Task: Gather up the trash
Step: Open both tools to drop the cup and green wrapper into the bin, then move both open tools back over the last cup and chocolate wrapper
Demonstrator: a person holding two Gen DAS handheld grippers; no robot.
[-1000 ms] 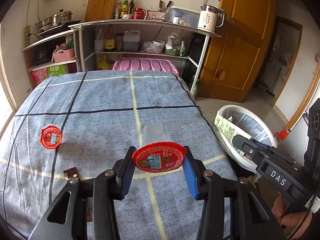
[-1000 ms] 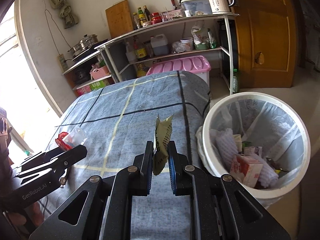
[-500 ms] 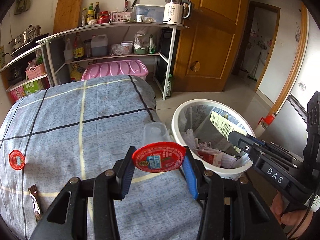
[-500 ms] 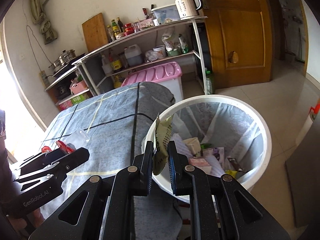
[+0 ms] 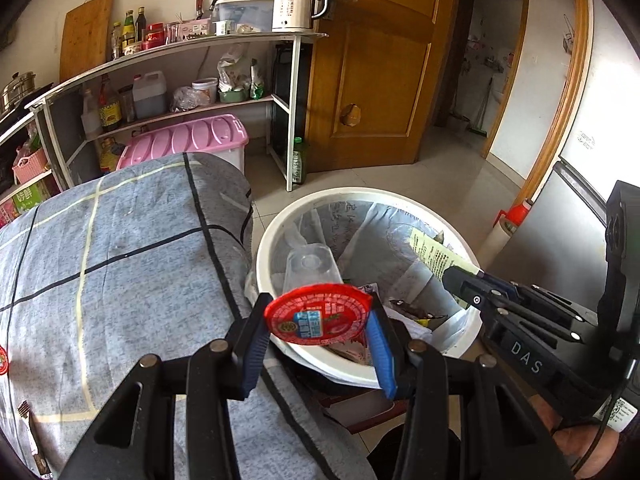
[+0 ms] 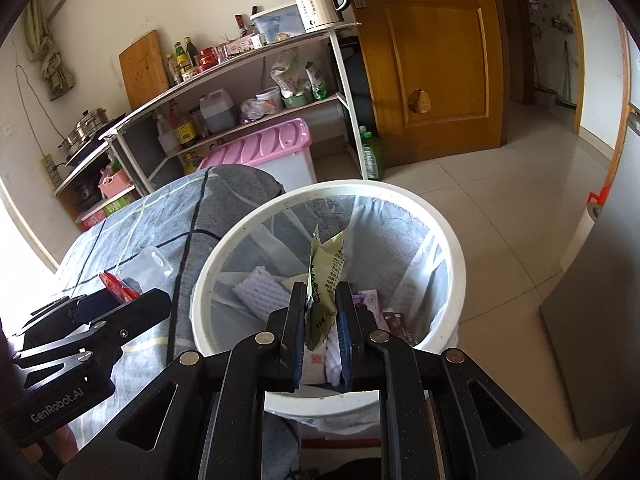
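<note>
Left gripper (image 5: 318, 344) jaws clamp a red-lidded clear cup (image 5: 316, 304) near the bin (image 6: 448, 240) rim (could spill outside); right gripper (image 6: 320, 336) jaws pinch a green wrapper (image 6: 325, 276) above it.

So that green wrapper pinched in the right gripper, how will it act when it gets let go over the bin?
The green wrapper looks thin and creased, so probably floppy and very light. It may flutter rather than drop straight, though the bin sits right beneath it.

Right gripper (image 6: 318, 330) clamps green wrapper (image 6: 325, 280) — over white bin (image 6: 448, 240).
</note>
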